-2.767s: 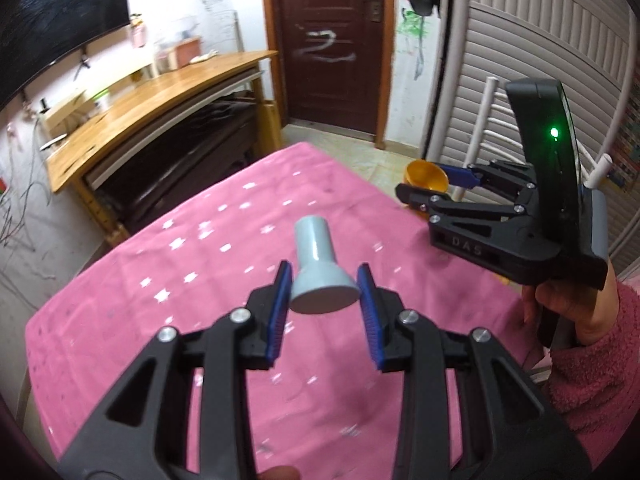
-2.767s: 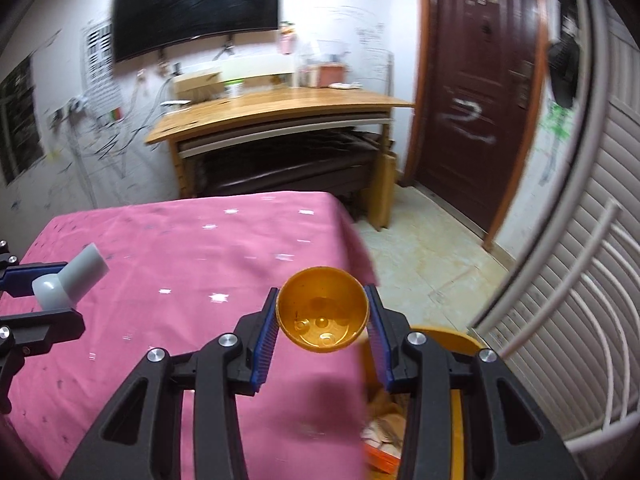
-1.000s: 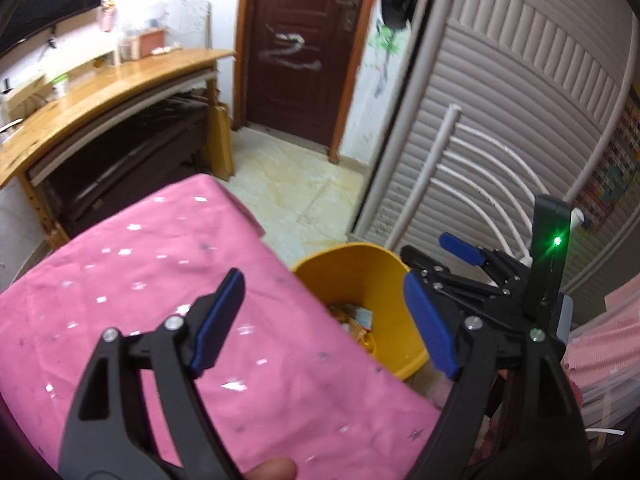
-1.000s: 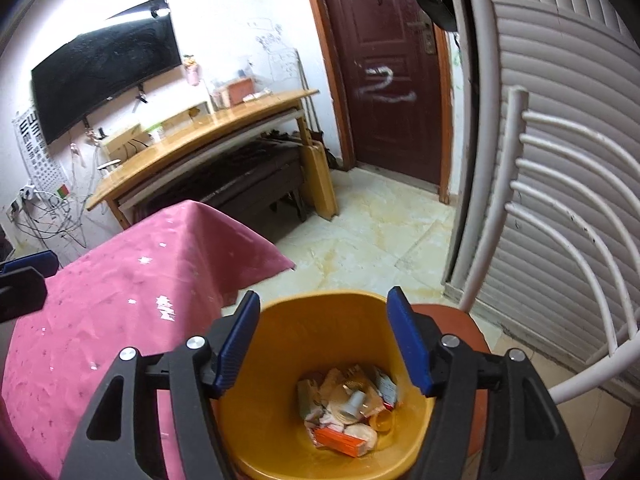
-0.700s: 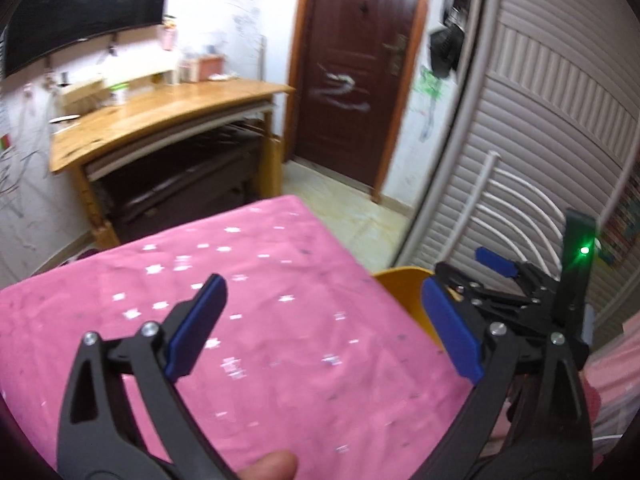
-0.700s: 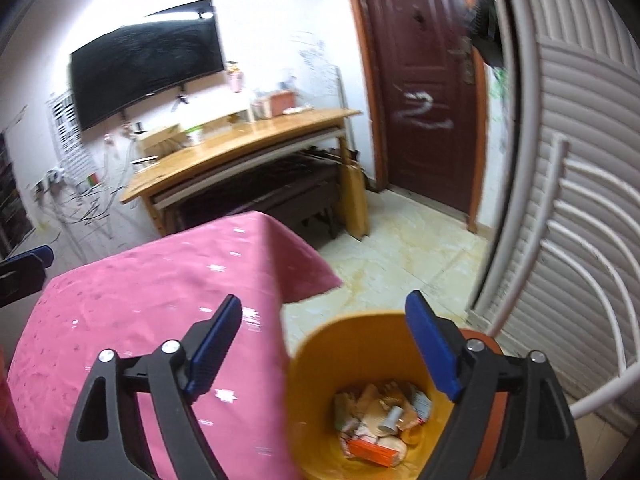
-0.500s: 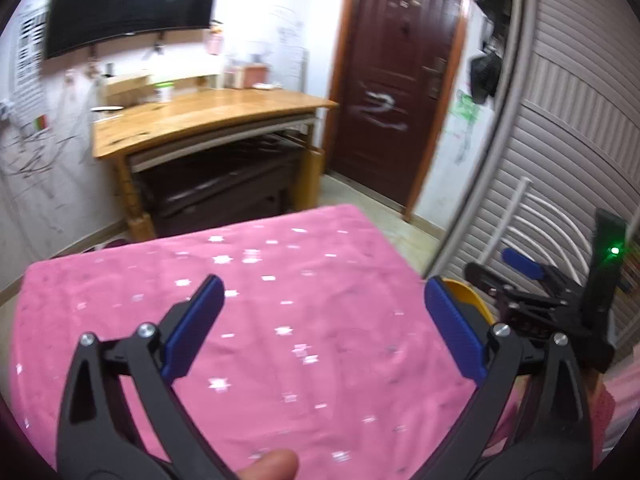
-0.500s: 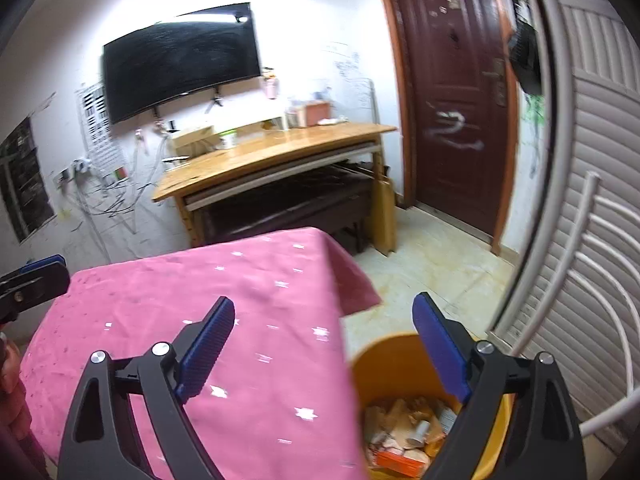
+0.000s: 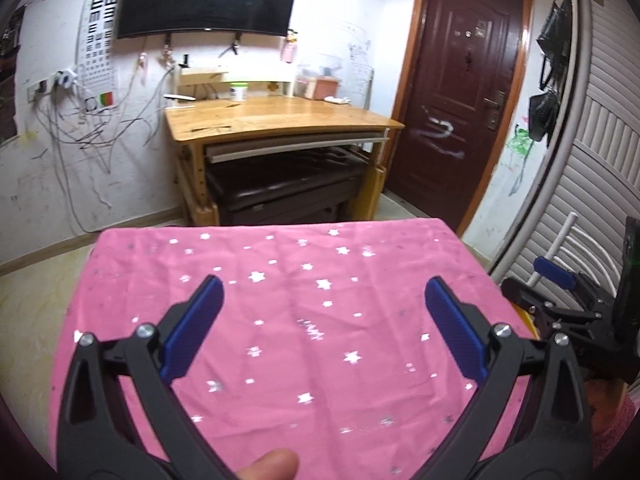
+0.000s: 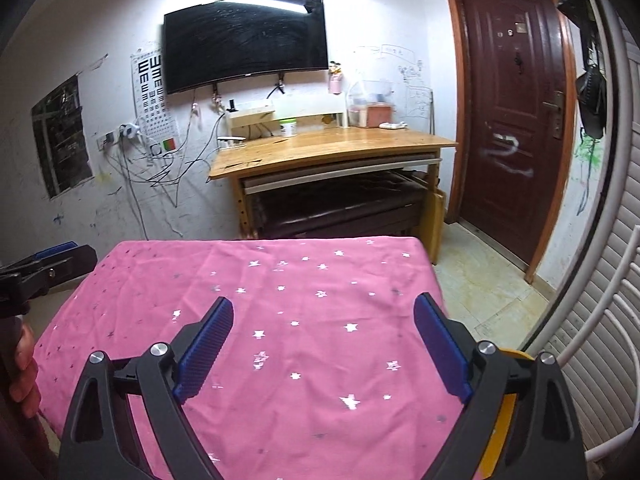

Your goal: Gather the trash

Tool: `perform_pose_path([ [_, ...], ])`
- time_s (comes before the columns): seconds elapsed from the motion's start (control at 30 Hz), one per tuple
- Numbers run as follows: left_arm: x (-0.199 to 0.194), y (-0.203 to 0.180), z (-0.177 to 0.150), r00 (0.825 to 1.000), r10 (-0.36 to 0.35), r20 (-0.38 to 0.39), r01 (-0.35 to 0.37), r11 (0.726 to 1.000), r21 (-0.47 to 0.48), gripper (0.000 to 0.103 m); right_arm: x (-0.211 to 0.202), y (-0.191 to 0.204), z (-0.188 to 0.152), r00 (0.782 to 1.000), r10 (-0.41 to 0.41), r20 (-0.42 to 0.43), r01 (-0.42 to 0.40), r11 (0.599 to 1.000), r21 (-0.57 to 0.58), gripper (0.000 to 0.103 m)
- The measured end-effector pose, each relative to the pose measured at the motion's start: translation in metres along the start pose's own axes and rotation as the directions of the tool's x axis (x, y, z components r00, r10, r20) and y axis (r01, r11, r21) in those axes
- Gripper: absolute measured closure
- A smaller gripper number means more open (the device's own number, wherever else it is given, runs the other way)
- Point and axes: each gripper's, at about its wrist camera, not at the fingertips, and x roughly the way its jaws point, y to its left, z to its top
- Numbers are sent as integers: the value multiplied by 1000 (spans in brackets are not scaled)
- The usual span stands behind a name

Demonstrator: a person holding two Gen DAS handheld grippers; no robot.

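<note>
My left gripper (image 9: 322, 292) is open and empty above the pink star-patterned tablecloth (image 9: 288, 280). My right gripper (image 10: 323, 312) is open and empty above the same cloth (image 10: 280, 280). The right gripper also shows at the right edge of the left wrist view (image 9: 560, 292). The left gripper shows at the left edge of the right wrist view (image 10: 48, 264). A sliver of the yellow trash bin (image 10: 504, 408) shows behind my right finger, beside the table's right edge. I see no trash on the cloth.
A wooden desk (image 9: 276, 120) with a dark bench under it stands against the far wall, below a wall TV (image 10: 244, 48). A brown door (image 10: 512, 120) is at the right. A white chair frame (image 10: 600, 320) and a slatted shutter stand to the right.
Both grippers let go of their trash over the yellow bin and opened. They have since swung left, back over the pink table, facing the desk.
</note>
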Motion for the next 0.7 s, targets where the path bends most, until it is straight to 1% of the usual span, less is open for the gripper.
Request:
perform_pose_path([
  [0.1, -6, 12, -3, 1000, 18, 7, -18, 1000, -11, 6, -1, 14, 1, 1000, 11, 0, -11, 1000, -14, 17],
  [0.23, -12, 27, -8, 999, 41, 9, -41, 999, -19, 6, -2, 21, 0, 999, 51, -1, -51, 999, -13, 17],
  [0.4, -15, 38, -12, 998, 58, 7, -57, 998, -31, 6, 0, 33, -1, 998, 55, -10, -55, 998, -31, 17],
  [0.7, -20, 47, -14, 998, 60, 13, -60, 998, -37, 6, 2, 35, 2, 998, 58, -9, -58, 997, -42, 16],
])
